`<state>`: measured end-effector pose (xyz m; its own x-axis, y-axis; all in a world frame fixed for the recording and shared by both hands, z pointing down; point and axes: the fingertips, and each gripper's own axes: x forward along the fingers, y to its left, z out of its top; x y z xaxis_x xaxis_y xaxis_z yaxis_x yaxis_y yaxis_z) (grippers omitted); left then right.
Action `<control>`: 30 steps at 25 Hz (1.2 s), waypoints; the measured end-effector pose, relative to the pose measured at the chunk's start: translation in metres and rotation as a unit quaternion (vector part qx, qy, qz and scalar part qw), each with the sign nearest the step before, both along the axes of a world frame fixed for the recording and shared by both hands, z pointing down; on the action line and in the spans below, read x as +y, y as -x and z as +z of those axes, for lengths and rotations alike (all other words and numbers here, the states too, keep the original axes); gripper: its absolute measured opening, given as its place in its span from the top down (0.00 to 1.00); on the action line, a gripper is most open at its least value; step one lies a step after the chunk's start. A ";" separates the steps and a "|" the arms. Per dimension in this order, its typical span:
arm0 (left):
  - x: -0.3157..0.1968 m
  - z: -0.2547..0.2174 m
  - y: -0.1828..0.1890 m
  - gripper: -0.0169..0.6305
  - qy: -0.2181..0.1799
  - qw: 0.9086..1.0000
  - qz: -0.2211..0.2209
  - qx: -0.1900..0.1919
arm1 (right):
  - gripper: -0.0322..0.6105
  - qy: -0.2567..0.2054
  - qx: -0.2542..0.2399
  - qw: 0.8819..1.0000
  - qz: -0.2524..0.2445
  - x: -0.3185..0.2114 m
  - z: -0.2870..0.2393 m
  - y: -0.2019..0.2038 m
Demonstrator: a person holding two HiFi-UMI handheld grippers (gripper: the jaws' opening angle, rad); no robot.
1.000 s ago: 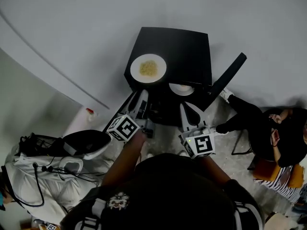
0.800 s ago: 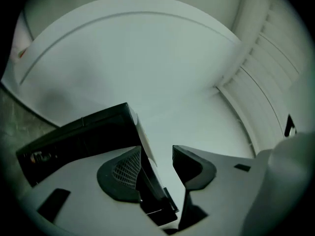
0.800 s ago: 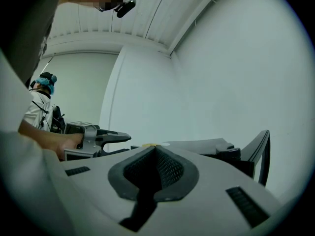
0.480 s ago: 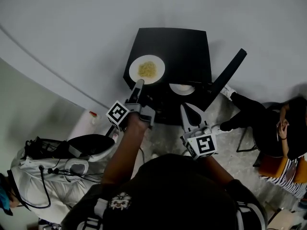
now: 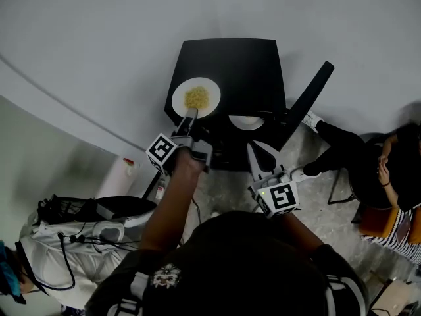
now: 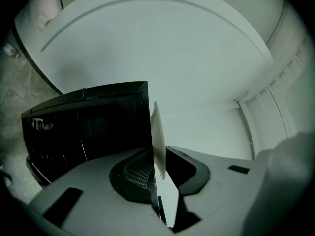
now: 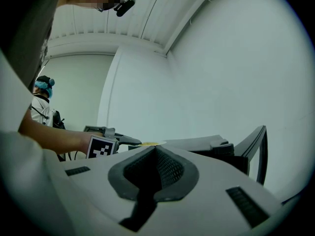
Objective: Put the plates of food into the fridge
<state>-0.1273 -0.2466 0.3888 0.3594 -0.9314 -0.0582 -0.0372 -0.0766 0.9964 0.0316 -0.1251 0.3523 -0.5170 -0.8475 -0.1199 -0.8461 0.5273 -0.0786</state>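
A white plate of yellow food point(image 5: 196, 97) rests on the front left corner of the black fridge point(image 5: 247, 61). My left gripper point(image 5: 191, 116) reaches up to its near rim. In the left gripper view the plate point(image 6: 157, 129) stands edge-on between the closing jaws of that gripper point(image 6: 158, 154), with a gap still showing on one side. A second white plate point(image 5: 247, 120) sits lower, just inside the fridge's open front. My right gripper point(image 5: 258, 151) hangs below it, shut and empty. The right gripper view shows that gripper point(image 7: 156, 149) closed.
The fridge door point(image 5: 309, 104) swings open to the right. A person point(image 5: 388, 176) sits on an orange chair at the far right. Bags and cables point(image 5: 99, 216) and a white bottle point(image 5: 122, 175) lie on the floor to the left. A white wall lies behind.
My left gripper has moved forward from the fridge's front up to the plate's rim, which now sits between its jaws. The right gripper has barely moved.
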 end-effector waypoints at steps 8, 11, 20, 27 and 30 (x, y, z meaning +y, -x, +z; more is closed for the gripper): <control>0.003 -0.003 0.003 0.86 0.009 1.000 0.003 0.004 | 0.91 0.009 0.006 1.000 -0.002 -0.002 0.006 0.001; 0.007 -0.003 0.004 0.88 0.006 1.000 0.003 0.000 | 0.91 0.001 0.006 1.000 -0.003 -0.004 0.003 0.002; 0.026 -0.004 0.000 0.90 0.000 1.000 0.008 0.014 | 0.91 0.002 0.003 1.000 -0.009 -0.008 0.002 -0.001; 0.050 -0.002 -0.004 0.90 -0.001 0.999 0.013 0.036 | 0.91 0.009 0.004 1.000 -0.025 -0.001 0.011 0.006; 0.058 0.003 -0.004 0.90 0.001 0.999 0.009 0.038 | 0.91 0.015 0.008 0.999 -0.029 0.000 0.017 0.005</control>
<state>-0.1234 -0.1884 0.3914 0.3711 -0.9247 -0.0850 0.0407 -0.0753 0.9963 0.0263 -0.1249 0.3692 -0.5677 -0.8187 -0.0864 -0.8151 0.5737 -0.0807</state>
